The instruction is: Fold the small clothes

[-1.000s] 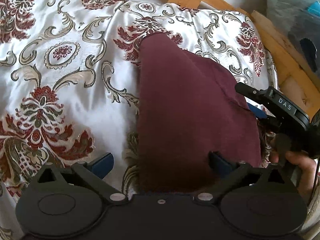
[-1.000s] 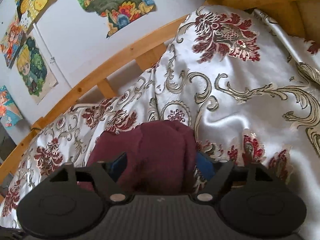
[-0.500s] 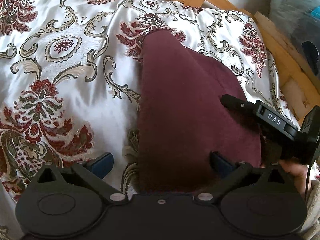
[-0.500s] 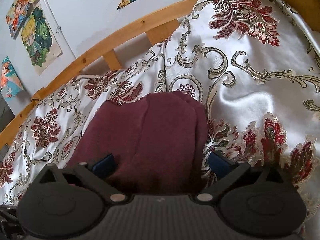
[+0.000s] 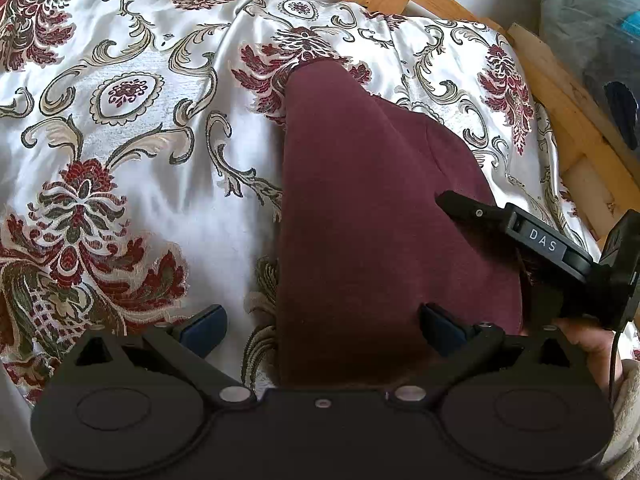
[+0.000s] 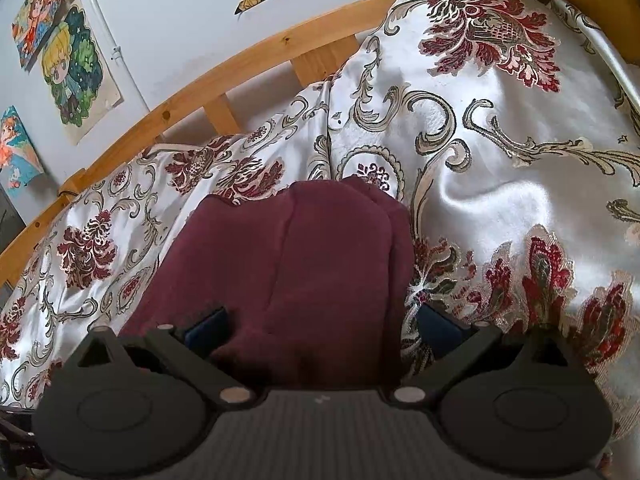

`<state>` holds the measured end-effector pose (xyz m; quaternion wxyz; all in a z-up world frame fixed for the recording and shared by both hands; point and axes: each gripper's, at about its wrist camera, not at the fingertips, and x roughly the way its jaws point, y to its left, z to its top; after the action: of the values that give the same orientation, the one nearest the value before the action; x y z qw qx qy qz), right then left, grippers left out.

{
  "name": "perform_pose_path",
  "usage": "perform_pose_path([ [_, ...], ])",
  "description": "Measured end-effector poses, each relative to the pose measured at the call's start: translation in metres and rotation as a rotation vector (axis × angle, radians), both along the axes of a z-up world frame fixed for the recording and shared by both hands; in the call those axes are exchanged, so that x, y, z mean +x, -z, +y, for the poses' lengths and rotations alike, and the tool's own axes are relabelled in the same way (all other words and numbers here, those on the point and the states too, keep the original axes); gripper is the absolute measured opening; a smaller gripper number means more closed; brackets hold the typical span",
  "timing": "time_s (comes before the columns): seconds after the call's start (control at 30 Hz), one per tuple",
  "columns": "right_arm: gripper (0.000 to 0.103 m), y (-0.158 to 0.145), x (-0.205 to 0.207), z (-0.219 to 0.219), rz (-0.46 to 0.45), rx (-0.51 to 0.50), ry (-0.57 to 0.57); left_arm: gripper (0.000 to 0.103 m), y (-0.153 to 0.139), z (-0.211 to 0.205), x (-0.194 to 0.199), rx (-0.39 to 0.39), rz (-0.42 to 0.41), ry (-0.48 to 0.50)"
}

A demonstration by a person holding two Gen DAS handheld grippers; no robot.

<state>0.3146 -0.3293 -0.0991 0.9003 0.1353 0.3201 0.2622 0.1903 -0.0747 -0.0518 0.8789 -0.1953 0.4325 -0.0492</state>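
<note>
A dark maroon garment (image 5: 360,220) lies folded lengthwise on the floral satin bedspread (image 5: 120,200), its narrow end pointing away from me. My left gripper (image 5: 320,326) hovers open at the garment's near end, with one pad over the bedspread and the other over the cloth. From the right, a black finger (image 5: 464,208) of my right gripper reaches over the garment's right edge. In the right wrist view the garment (image 6: 304,260) lies between the wide-open jaws of my right gripper (image 6: 322,322). Its pads do not press on the cloth.
A wooden bed rail (image 6: 200,88) runs behind the bedspread, below a wall with cartoon pictures (image 6: 76,72). A wooden frame (image 5: 568,120) and dark bags (image 5: 592,20) stand at the right. A person's hand (image 5: 588,340) holds the right gripper.
My right gripper's jaws have spread wide and it has slid leftward over the garment's right edge. The left gripper has stayed put and open.
</note>
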Motion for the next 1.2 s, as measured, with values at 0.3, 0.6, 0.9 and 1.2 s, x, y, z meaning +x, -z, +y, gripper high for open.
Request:
perform_pose_path([
  [0.3,0.103,0.001,0.002,-0.001,-0.004,0.026,0.013,0.102,0.001,0.001,0.000,-0.006,0.001,-0.002],
  [0.6,0.099,0.000,0.012,-0.011,-0.016,0.164,0.045,0.102,-0.003,0.007,0.003,-0.049,-0.003,0.011],
  [0.9,0.068,0.004,0.034,-0.017,-0.023,0.162,0.077,0.094,-0.005,0.021,0.024,-0.141,-0.048,0.069],
  [1.2,0.067,0.008,0.029,-0.010,-0.031,0.123,0.056,0.090,0.012,0.017,0.030,-0.228,0.021,0.118],
])
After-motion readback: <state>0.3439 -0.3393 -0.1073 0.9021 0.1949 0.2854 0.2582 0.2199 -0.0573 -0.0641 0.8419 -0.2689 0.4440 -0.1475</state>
